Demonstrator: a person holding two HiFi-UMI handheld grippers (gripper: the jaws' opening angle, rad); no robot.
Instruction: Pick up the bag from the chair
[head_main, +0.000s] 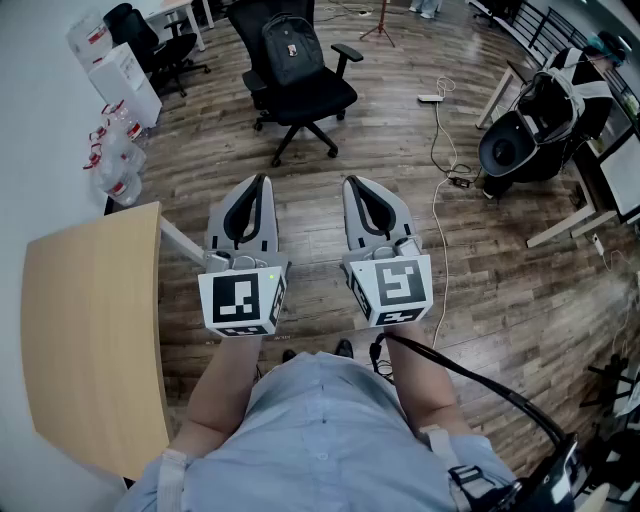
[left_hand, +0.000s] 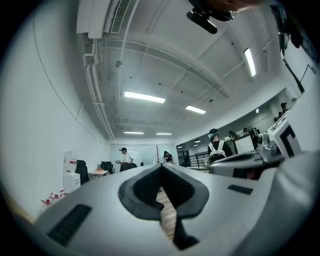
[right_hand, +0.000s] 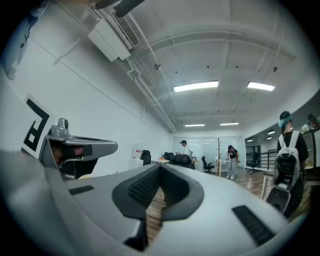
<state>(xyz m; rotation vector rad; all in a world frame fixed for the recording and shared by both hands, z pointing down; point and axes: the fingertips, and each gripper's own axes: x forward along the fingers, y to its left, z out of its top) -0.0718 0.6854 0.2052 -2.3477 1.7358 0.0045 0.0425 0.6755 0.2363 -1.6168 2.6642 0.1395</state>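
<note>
A black backpack (head_main: 290, 48) stands upright on the seat of a black office chair (head_main: 312, 98) at the far middle of the head view. It also shows small and far off in the right gripper view, as the dark backpack (right_hand: 181, 159). My left gripper (head_main: 262, 181) and right gripper (head_main: 350, 182) are held side by side above the wooden floor, well short of the chair. Both point toward it. Each pair of jaws is shut with the tips touching and nothing between them, as on the left gripper (left_hand: 161, 168) and the right gripper (right_hand: 160, 167).
A light wooden table (head_main: 90, 330) lies close on my left. Water bottles (head_main: 115, 160) and white boxes (head_main: 125, 75) line the left wall beside another black chair (head_main: 150, 40). A white cable (head_main: 437, 190) crosses the floor on the right, by a desk with dark gear (head_main: 525, 130). People stand far off.
</note>
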